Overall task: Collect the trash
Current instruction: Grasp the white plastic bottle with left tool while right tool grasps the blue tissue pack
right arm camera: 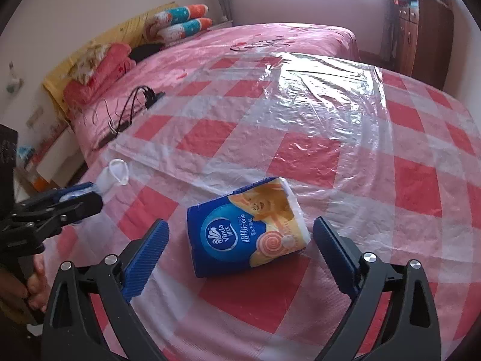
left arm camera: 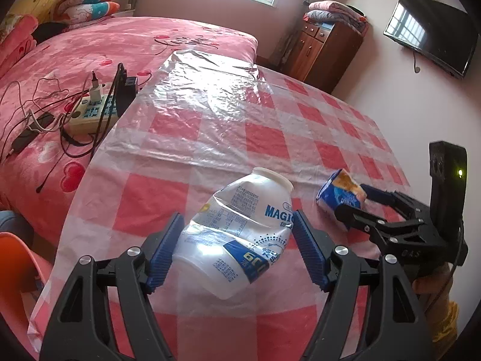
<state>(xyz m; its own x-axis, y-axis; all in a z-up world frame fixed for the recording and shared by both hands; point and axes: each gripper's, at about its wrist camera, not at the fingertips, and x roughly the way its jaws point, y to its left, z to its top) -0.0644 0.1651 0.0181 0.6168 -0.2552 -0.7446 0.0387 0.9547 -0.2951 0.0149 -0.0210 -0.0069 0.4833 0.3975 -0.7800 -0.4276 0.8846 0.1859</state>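
— Two pieces of trash are bracketed: the crushed bottle (left arm camera: 240, 234), low centre, by the spread left gripper (left arm camera: 237, 246); the tissue pack (right arm camera: 246, 228), centre, by the spread right gripper (right arm camera: 240, 252).

— Jaws should be centred, then closed gently on the tablecloth (right arm camera: 390, 180).

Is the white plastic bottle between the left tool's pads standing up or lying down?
Lying down. The bottle rests on its crumpled side on the checked tablecloth, neck pointing away, between the open left tool.
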